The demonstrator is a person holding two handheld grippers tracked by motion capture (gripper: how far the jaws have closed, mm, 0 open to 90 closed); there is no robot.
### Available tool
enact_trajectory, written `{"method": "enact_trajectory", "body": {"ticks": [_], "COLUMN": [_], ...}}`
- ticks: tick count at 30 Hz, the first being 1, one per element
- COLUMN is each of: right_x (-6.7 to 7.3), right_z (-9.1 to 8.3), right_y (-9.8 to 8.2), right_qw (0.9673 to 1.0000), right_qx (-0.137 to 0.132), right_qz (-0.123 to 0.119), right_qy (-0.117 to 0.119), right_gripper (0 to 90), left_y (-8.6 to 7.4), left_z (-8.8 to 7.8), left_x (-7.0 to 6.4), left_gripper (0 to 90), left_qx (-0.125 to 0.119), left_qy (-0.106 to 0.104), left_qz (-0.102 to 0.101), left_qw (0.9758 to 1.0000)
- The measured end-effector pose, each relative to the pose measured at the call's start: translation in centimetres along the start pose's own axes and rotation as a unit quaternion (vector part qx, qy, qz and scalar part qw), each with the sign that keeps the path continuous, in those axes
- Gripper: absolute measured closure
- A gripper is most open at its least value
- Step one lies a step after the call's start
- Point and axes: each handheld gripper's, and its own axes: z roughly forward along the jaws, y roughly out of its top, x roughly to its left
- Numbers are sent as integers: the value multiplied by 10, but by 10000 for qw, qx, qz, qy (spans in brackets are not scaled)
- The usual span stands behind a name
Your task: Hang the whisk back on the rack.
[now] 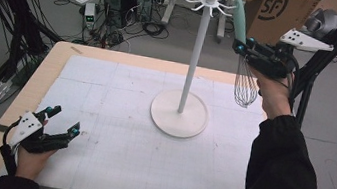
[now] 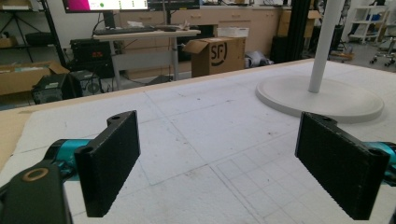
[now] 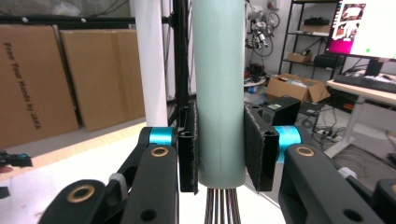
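Up in the high view, the right tool [image 1: 240, 47] is clamped on a whisk [image 1: 242, 65], held in the air past the right edge of the worktop [image 1: 120, 102], near the top of a white stand [image 1: 192, 62] with small hooks around its crown. The whisk hangs upright, its pale green handle above the pads and the wire loops below them. It looks light, with a stiff handle and springy thin wires that would bend if pinched, so the handle is the place to take it. The left tool [image 1: 65, 120] rests low at the near left corner of the worktop, its jaws apart and nothing between them.

From the left gripper view, the two black pads [image 2: 109, 161] stand wide over the bare white mat, with the stand's round base [image 2: 322, 100] well ahead.

In the right gripper view, both pads [image 3: 188, 147] press flat against the smooth green handle [image 3: 219, 88] just above where the wires [image 3: 222, 207] leave it. That smooth, round surface could slip or twist, so I judge a firm squeeze close to the wire end is best.
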Motion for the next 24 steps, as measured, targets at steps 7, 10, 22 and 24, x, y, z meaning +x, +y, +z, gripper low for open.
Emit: {"method": "enact_trajectory", "body": {"ticks": [7,10,22,24], "right_x": [8,9,19,24], "right_z": [5,6,19,24], "right_y": [-3,-5,-11,-14], "right_qw": [9998,9997,9977,9971], "right_qx": [60,-18,-79,-109], "right_qz": [-118,-119,-271,-359], "right_qy": [-154,-233,-622,-666], "right_gripper": [693,693,693,692], "left_y": [0,0,0,1], "left_z": [-1,-1,-1,-1], "left_x": [0,0,0,0], "left_gripper": [145,146,146,145], "left_qx": [7,4,-4,-8], "left_qy": [2,6,6,8], "left_qz": [14,19,18,20], "left_qw": [10000,10000,10000,10000]}}
